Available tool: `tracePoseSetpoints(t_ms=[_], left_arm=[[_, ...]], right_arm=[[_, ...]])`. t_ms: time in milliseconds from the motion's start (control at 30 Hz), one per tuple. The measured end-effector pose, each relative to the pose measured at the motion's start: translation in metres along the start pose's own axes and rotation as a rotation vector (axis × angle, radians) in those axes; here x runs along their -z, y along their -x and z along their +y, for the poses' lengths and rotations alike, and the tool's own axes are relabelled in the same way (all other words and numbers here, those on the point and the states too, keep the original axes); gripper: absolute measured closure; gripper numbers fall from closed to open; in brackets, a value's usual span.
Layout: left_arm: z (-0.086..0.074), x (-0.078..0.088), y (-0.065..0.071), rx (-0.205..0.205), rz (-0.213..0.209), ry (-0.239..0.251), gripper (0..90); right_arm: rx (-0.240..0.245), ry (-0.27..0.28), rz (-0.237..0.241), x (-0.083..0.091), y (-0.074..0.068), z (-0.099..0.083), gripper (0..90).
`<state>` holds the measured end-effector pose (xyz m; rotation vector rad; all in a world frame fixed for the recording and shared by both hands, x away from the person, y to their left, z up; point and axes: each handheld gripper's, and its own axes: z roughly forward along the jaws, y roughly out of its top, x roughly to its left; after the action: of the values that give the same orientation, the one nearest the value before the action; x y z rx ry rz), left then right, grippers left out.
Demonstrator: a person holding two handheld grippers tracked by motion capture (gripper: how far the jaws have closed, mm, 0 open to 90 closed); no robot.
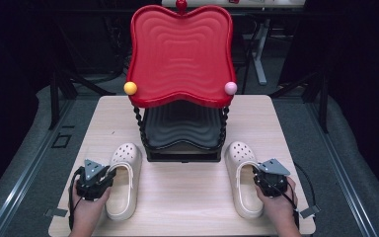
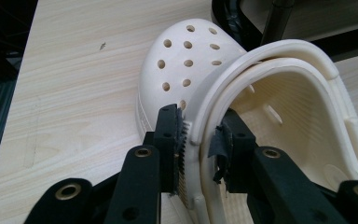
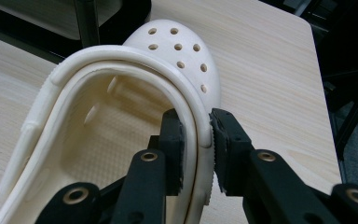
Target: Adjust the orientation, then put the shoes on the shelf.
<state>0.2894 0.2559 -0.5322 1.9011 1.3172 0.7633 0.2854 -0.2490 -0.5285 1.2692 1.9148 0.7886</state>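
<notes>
Cream clogs lie toes-forward on the bench [image 1: 187, 190]: left claw [image 2: 200, 149] pinches the left clog [image 2: 242, 116]'s outer wall, right claw [image 3: 196, 154] grips the right clog [image 3: 135, 107]'s.

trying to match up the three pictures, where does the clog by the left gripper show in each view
High view: left clog, lower left on the table, beside the left gripper.
Left gripper view: centre and right, its side wall between the jaws.
Right gripper view: not that clog; the one seen is the right clog.
Shared landmark: the black rack base.
</notes>
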Motion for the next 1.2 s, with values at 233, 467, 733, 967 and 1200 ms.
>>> tracePoseSetpoints(t_ms=[233, 467, 733, 967, 1200], left_arm=[[0.001, 0.001, 0.0, -0.017, 0.005, -0.005, 74.7], [0.001, 0.003, 0.0, -0.027, -0.009, -0.007, 75.2], [0.0, 0.009, -0.003, -0.013, -0.04, -0.005, 75.4], [0.001, 0.018, -0.003, -0.018, -0.051, 0.002, 75.4], [0.003, 0.028, -0.004, -0.004, -0.077, 0.02, 75.5]], right_arm=[[-0.006, -0.012, -0.003, 0.004, -0.003, 0.001, 76.3], [-0.034, -0.005, -0.003, 0.011, -0.006, 0.001, 76.5], [-0.064, 0.003, 0.007, 0.016, -0.002, 0.0, 76.3], [-0.051, 0.02, -0.014, 0.024, -0.006, 0.002, 76.3], [-0.04, 0.044, -0.026, 0.035, -0.008, 0.006, 76.3]])
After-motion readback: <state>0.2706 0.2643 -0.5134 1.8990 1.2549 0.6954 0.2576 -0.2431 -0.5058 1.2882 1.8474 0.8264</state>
